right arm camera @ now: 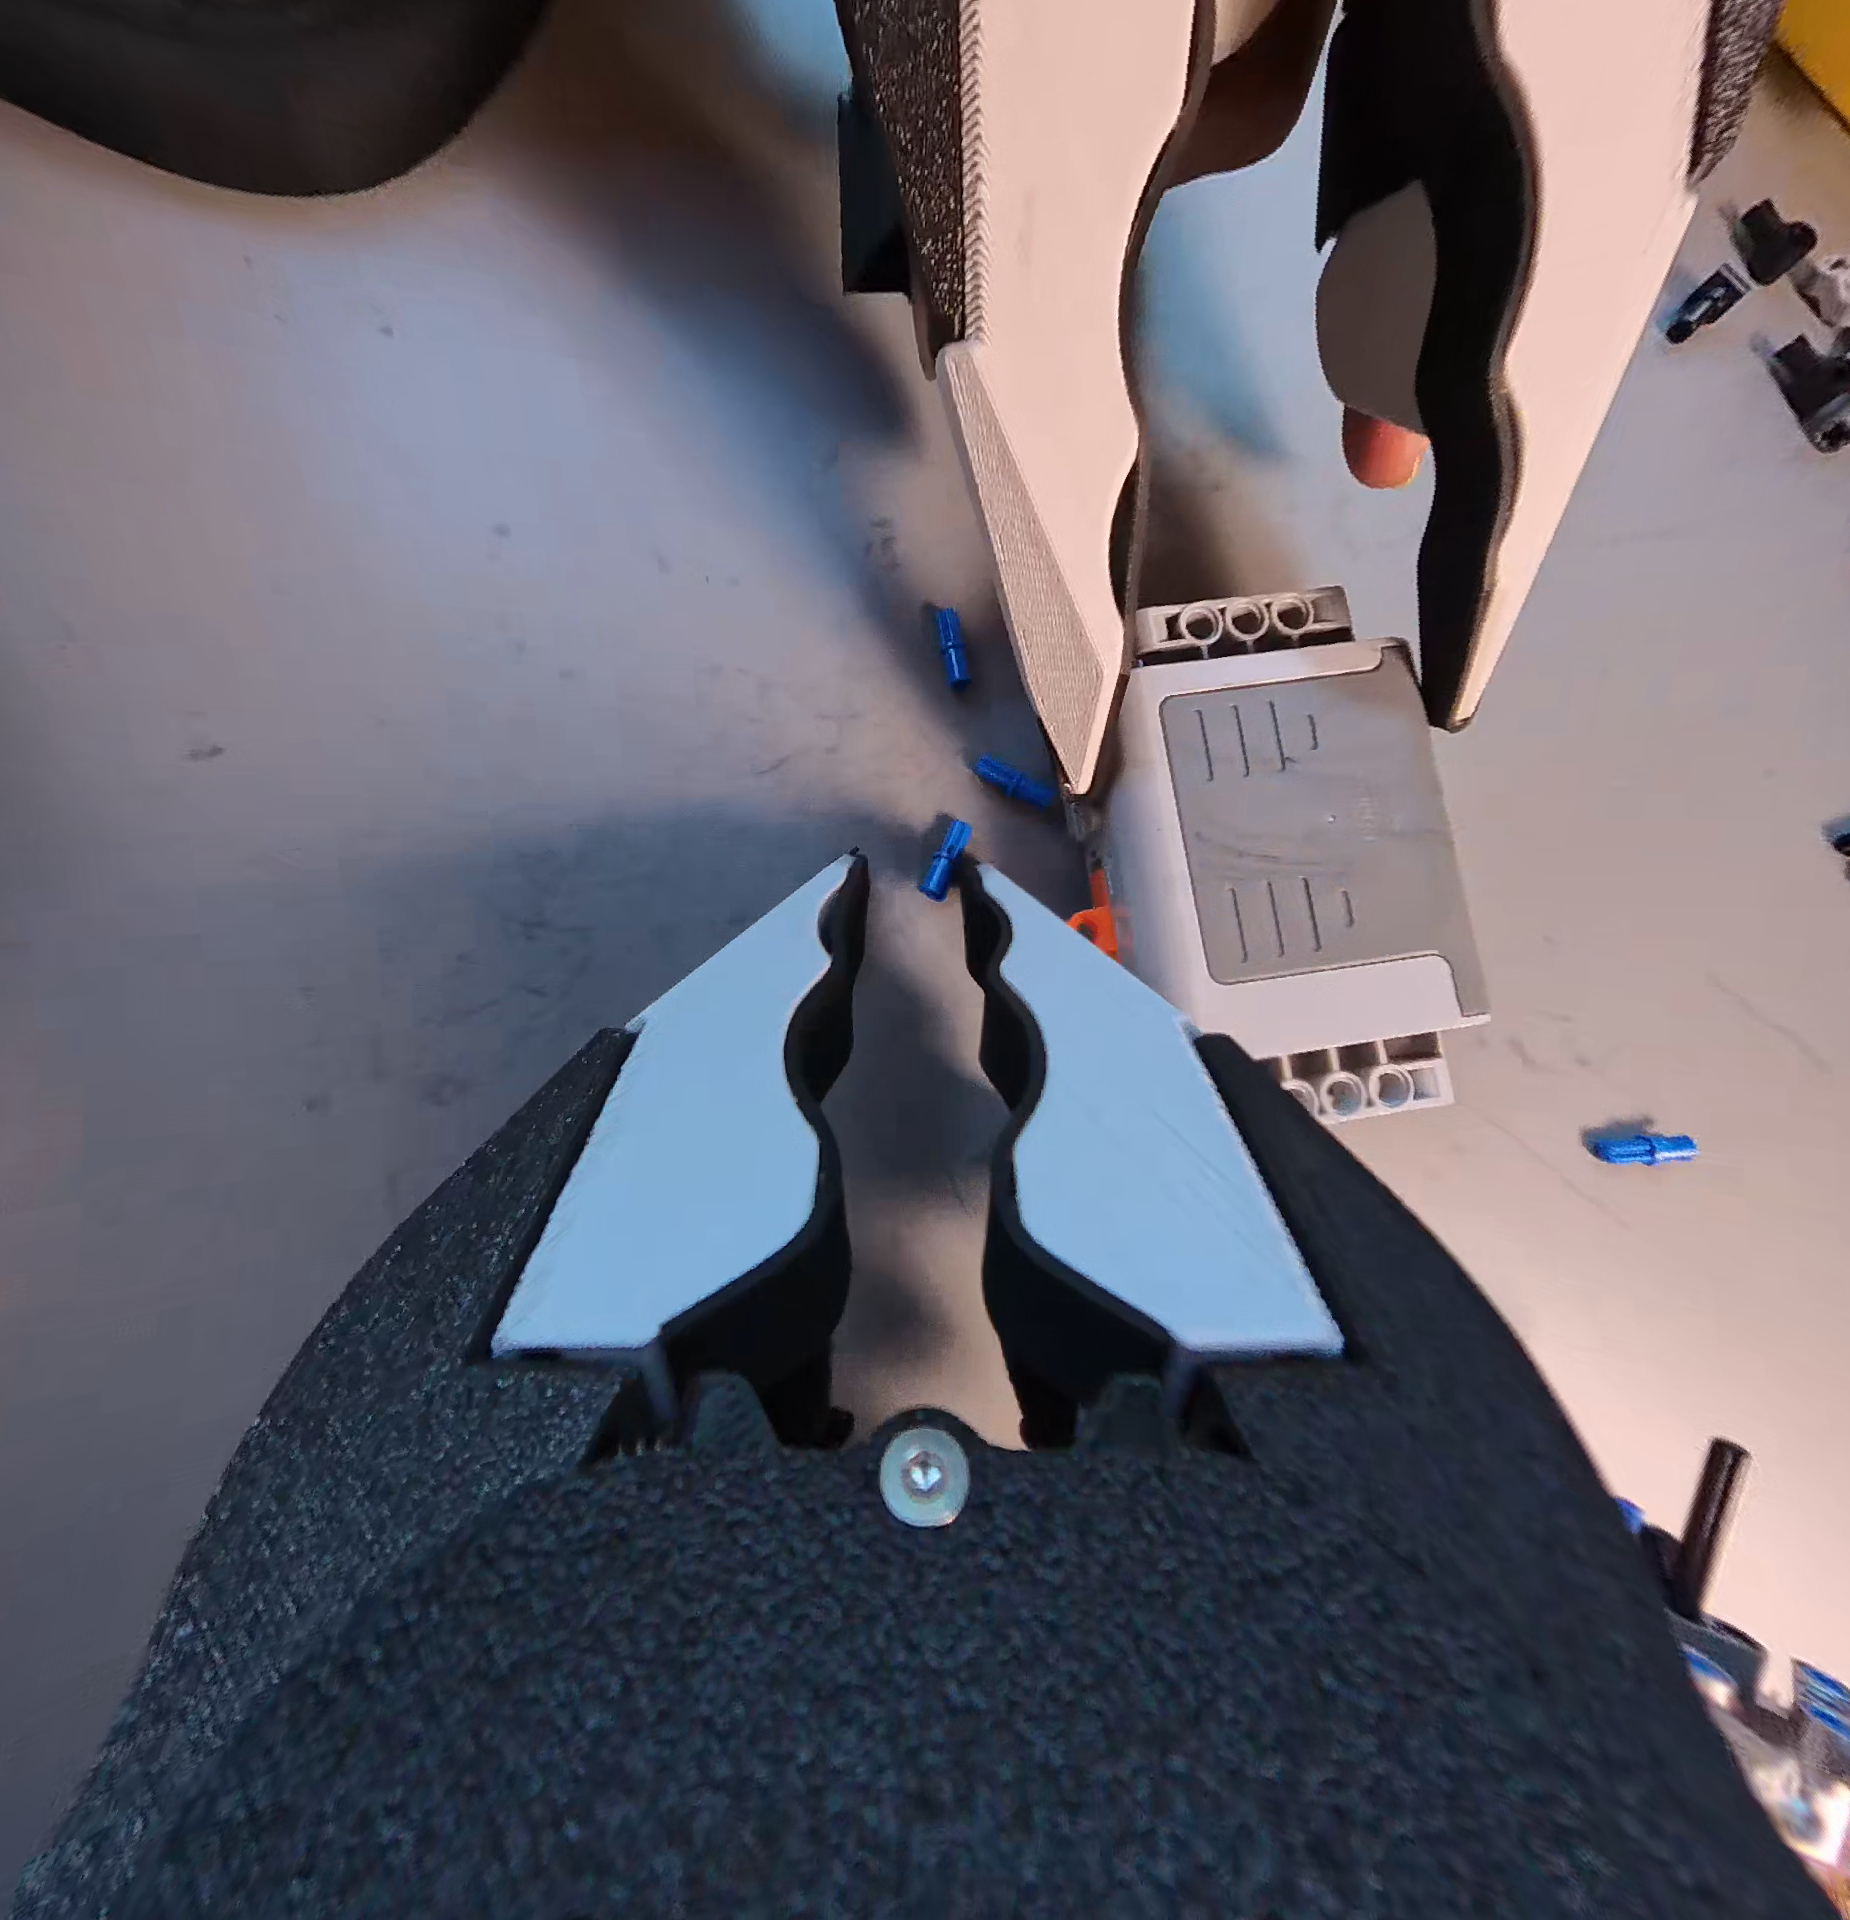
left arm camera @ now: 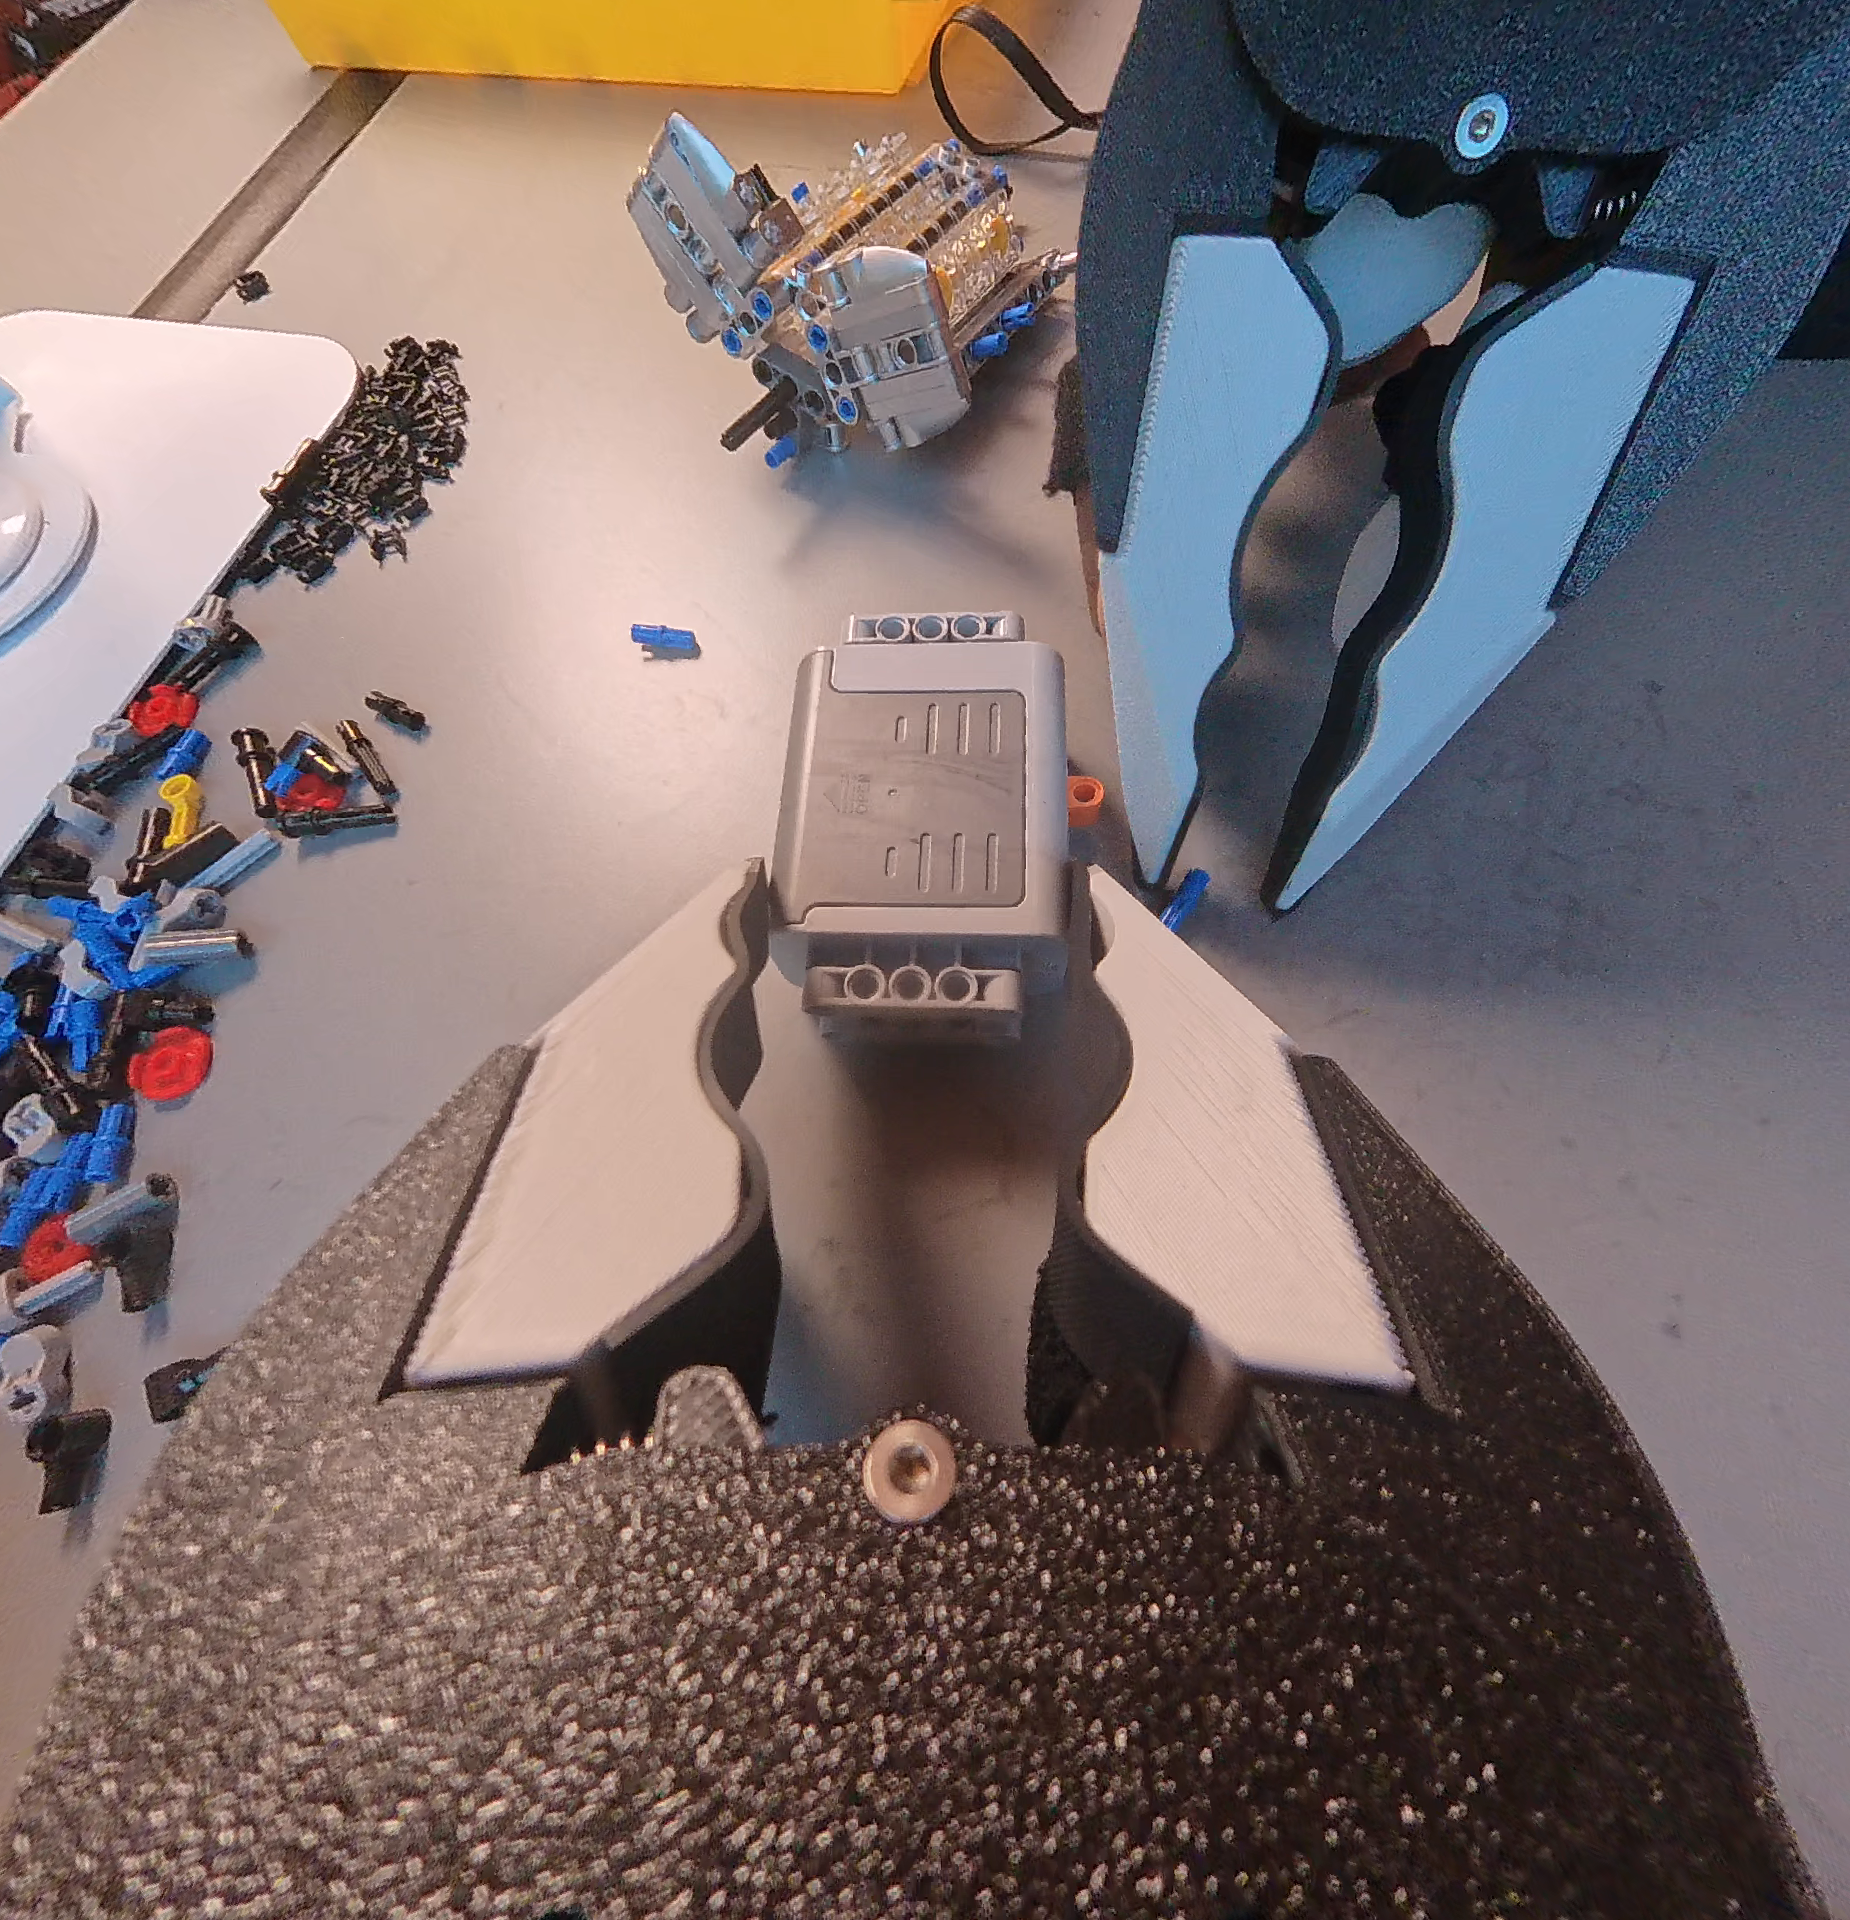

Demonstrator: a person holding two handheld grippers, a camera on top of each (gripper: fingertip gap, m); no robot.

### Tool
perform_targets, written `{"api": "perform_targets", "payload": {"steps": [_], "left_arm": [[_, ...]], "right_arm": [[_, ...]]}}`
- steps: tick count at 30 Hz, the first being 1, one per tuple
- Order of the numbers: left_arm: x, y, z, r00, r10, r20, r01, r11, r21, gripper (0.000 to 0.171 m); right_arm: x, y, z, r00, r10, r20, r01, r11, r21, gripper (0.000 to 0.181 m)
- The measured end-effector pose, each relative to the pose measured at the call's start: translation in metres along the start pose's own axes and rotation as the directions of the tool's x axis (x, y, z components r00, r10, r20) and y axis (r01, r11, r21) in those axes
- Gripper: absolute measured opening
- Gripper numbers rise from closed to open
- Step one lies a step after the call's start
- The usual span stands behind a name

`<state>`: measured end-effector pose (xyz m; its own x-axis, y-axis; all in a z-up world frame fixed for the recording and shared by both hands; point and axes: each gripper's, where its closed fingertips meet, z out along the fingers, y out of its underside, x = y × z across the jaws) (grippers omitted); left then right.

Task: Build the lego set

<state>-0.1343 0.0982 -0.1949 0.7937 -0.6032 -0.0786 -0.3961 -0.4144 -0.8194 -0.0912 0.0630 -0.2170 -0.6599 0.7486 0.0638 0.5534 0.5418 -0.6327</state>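
The grey box [left arm camera: 916,821] is pinched by the left gripper [left arm camera: 921,894]; the right gripper [right arm camera: 910,873] – jaws narrowly parted – seemingly touches a blue pin [right arm camera: 942,857], easily knocked away.

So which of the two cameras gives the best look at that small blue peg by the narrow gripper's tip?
The right wrist view: the blue peg lies unobstructed against the right gripper. In the left wrist view only a sliver of it shows, beside the grey battery box.
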Motion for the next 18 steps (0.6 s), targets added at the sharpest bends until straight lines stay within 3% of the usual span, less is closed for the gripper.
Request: {"api": "perform_targets", "payload": {"steps": [3,9,12,18], "left_arm": [[0.0,0.0,0.0,1.0,-0.002,0.0,0.002,1.0,0.0,0.056],[0.0,0.0,0.0,1.0,0.009,0.009,-0.009,1.0,0.001,0.056],[-0.001,-0.002,0.001,1.0,0.008,0.025,-0.008,1.0,-0.003,0.055],[0.002,-0.013,0.013,1.0,-0.012,-0.004,0.012,1.0,-0.01,0.055]], "right_arm": [[0.003,-0.001,0.001,1.0,0.002,-0.017,-0.002,1.0,0.014,0.005],[-0.003,0.003,-0.008,0.999,-0.031,0.023,0.031,0.999,0.011,0.004],[-0.003,-0.007,-0.031,0.998,-0.015,0.055,0.01,0.995,0.099,0.004],[0.015,-0.019,-0.079,0.999,0.033,-0.008,-0.03,0.973,0.23,0.005]]}}
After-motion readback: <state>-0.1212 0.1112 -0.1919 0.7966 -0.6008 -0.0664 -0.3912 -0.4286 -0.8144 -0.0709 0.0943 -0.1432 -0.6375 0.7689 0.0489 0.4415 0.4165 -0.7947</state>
